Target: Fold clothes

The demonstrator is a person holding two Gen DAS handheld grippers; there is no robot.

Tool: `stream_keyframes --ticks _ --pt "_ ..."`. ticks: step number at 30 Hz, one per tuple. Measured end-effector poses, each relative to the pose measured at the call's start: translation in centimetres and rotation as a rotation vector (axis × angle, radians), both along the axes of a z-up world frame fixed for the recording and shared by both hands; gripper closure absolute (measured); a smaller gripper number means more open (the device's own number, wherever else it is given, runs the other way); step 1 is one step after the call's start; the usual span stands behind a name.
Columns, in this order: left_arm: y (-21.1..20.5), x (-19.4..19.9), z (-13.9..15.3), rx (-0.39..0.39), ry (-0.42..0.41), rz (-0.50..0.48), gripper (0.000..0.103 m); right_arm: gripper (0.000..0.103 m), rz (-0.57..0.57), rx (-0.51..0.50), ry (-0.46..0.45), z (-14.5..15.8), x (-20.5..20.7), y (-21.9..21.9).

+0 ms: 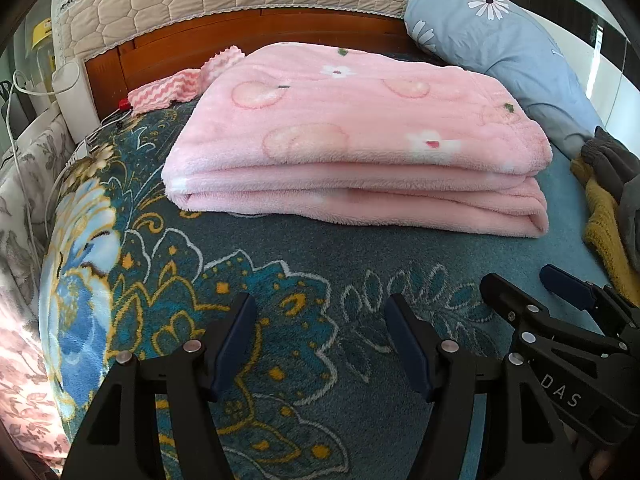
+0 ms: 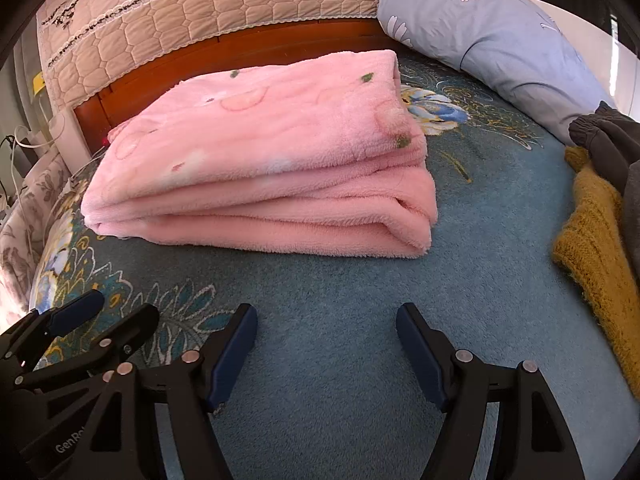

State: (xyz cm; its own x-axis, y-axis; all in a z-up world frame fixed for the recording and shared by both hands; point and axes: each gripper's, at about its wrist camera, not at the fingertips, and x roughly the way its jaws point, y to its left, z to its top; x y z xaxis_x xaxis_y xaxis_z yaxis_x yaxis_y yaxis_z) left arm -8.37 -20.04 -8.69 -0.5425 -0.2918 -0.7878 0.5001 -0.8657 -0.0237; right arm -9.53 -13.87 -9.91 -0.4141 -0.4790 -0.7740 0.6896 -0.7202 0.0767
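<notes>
Both grippers, left gripper [image 1: 320,344] and right gripper [image 2: 326,354], hover with jaws spread and nothing between them above the teal floral bedspread [image 2: 320,288]. Ahead lies the folded pink blanket [image 1: 360,140], long axis running left to right, folds facing the cameras. A blue pillow [image 1: 500,40] sits behind it to the right, with a mustard knit garment [image 2: 600,240] and a grey garment [image 2: 608,144] at the right edge.

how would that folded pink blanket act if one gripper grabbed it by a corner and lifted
The pink blanket looks plush and soft, so it would probably sag and droop. It lies in several loose layers, so a corner lift would likely unfold the stack. Its thickness suggests some bulk; the open left gripper and right gripper together would likely hold it better.
</notes>
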Motion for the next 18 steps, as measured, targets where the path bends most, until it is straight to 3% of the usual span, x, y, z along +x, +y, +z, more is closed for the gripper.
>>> stream_keyframes --ticks 18 --pt "0.26 0.18 0.03 0.000 0.001 0.001 0.034 0.026 0.000 0.001 0.003 -0.03 0.13 -0.08"
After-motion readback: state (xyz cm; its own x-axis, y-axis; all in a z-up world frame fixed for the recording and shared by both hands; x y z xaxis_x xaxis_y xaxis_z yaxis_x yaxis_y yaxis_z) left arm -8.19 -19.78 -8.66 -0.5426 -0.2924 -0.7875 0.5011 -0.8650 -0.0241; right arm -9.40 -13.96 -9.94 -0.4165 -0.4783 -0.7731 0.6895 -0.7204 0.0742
